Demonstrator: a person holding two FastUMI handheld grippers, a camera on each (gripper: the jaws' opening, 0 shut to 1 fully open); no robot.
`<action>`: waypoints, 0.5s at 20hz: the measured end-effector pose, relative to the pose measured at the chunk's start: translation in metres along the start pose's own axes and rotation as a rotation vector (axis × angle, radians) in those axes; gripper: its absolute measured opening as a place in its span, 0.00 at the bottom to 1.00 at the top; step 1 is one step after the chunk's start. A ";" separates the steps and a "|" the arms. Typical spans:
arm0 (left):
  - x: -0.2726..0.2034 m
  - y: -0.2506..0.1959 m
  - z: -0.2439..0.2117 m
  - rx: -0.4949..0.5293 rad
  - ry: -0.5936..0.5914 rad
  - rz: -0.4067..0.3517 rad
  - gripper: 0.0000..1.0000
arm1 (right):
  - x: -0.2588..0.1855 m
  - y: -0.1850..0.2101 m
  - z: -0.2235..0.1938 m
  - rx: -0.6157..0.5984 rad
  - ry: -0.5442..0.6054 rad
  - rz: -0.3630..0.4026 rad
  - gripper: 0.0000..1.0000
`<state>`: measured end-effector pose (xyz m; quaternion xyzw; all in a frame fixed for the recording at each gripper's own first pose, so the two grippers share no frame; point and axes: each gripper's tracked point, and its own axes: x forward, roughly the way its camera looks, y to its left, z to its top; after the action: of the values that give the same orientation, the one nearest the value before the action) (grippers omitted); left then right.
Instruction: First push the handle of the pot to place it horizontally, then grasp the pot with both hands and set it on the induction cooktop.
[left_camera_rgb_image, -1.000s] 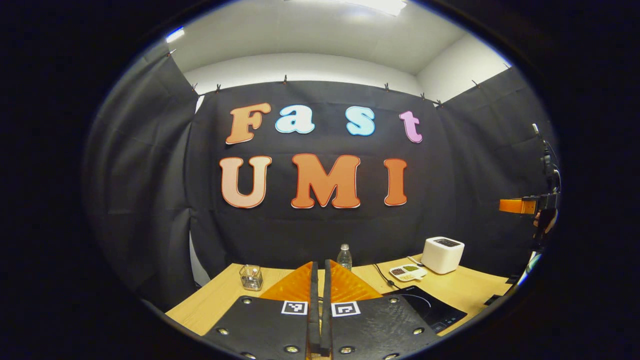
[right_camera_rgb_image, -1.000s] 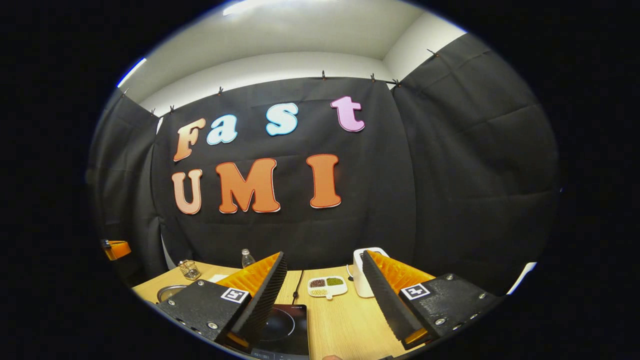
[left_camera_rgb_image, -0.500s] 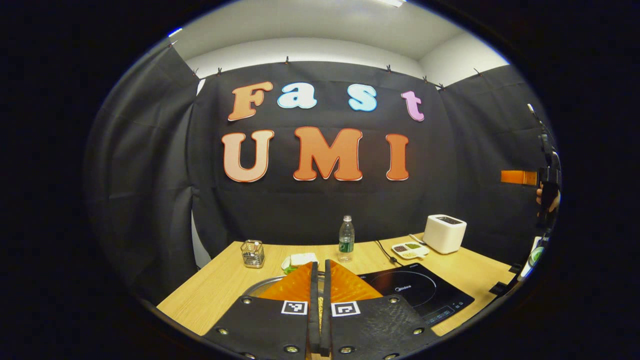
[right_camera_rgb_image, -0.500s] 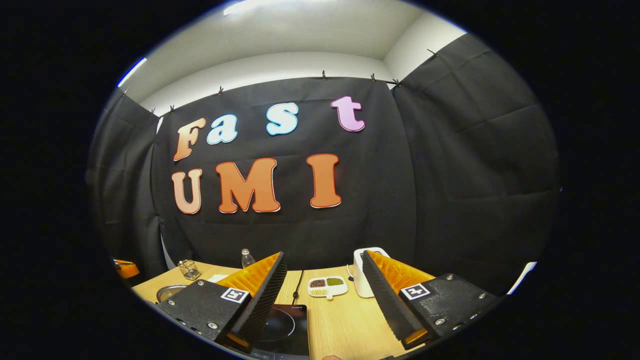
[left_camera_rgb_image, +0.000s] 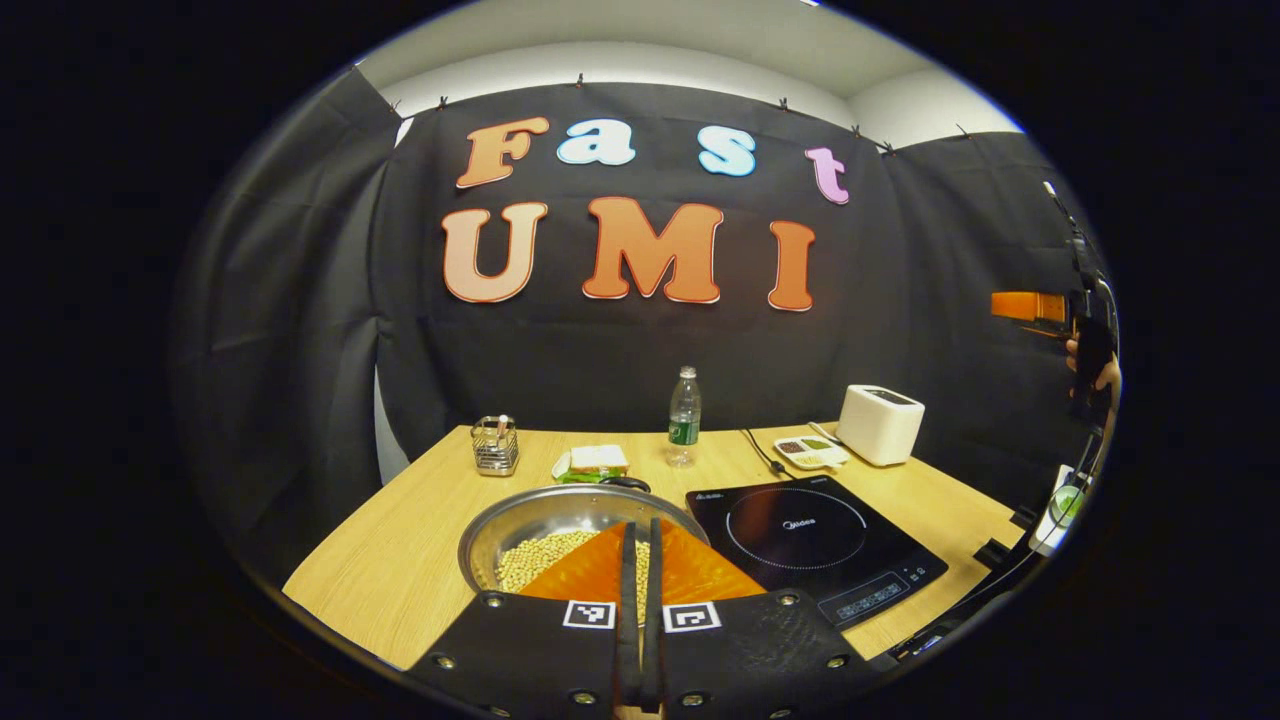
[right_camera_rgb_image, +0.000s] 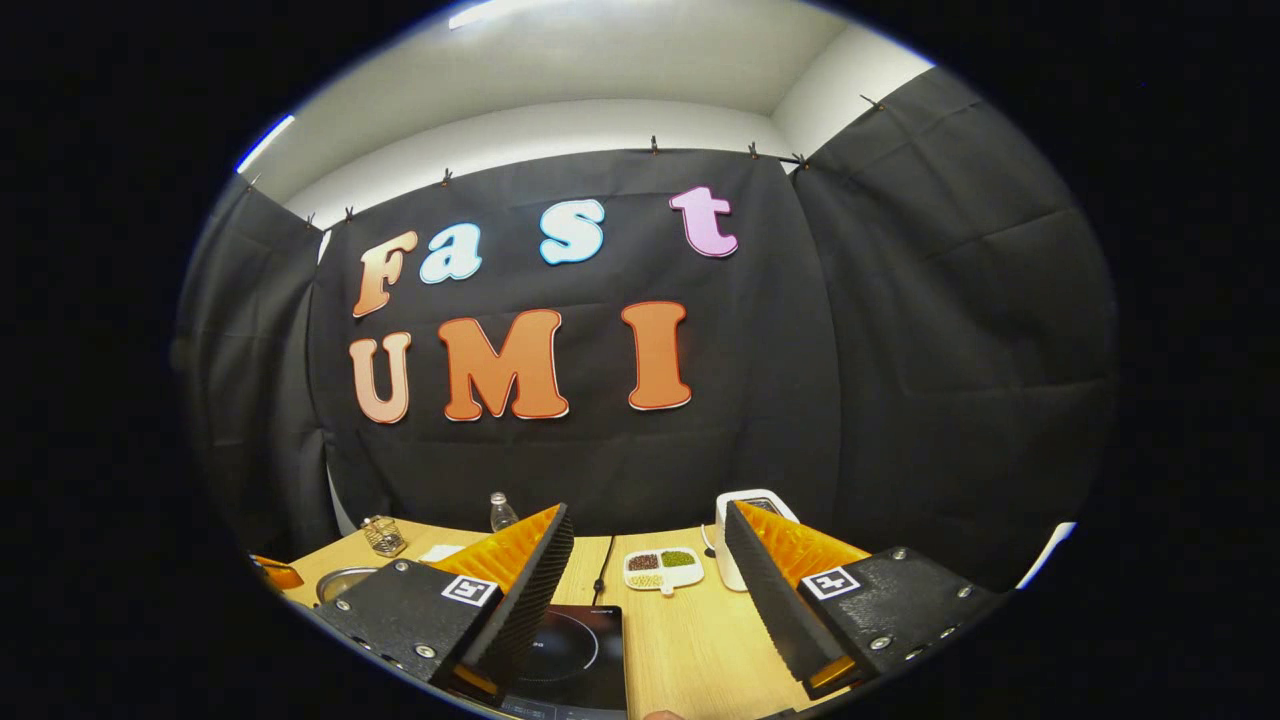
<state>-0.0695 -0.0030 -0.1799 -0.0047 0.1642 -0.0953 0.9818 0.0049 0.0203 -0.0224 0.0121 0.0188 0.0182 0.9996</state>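
Left gripper (left_camera_rgb_image: 640, 530): in the left gripper view its two fingers are pressed together with nothing between them, raised above the near part of a round stainless-steel pot (left_camera_rgb_image: 520, 520) holding pale beans. The pot stands on the light wooden table (left_camera_rgb_image: 400, 560), just left of the flat black induction cooktop (left_camera_rgb_image: 815, 540) and not on it. A black pot handle (left_camera_rgb_image: 625, 484) shows at the far rim. Farther back are a wire holder (left_camera_rgb_image: 494, 445), a clear plastic bottle (left_camera_rgb_image: 684, 415), a white divided dish of grains (left_camera_rgb_image: 810, 452) and a white toaster (left_camera_rgb_image: 880, 424). At the far right edge a hand (left_camera_rgb_image: 1092, 365) holds the other gripper, well above the table.

Right gripper (right_camera_rgb_image: 640, 560): in the right gripper view its fingers stand wide apart, empty, high over the near edge of the cooktop (right_camera_rgb_image: 585, 655). The pot's rim (right_camera_rgb_image: 345, 580) shows at the lower left, the dish (right_camera_rgb_image: 662, 566) and toaster (right_camera_rgb_image: 745, 510) beyond.
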 end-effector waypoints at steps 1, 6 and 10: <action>0.000 0.004 -0.007 -0.001 0.010 0.010 0.02 | 0.000 0.001 -0.001 -0.001 -0.002 0.002 0.95; -0.002 0.014 -0.047 -0.027 0.085 0.039 0.02 | 0.004 0.007 -0.005 -0.004 0.006 0.007 0.95; -0.005 0.009 -0.073 -0.053 0.139 0.023 0.03 | 0.006 0.010 -0.007 0.014 0.011 0.010 0.95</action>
<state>-0.0957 0.0086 -0.2474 -0.0219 0.2343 -0.0797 0.9686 0.0102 0.0309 -0.0296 0.0193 0.0245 0.0229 0.9993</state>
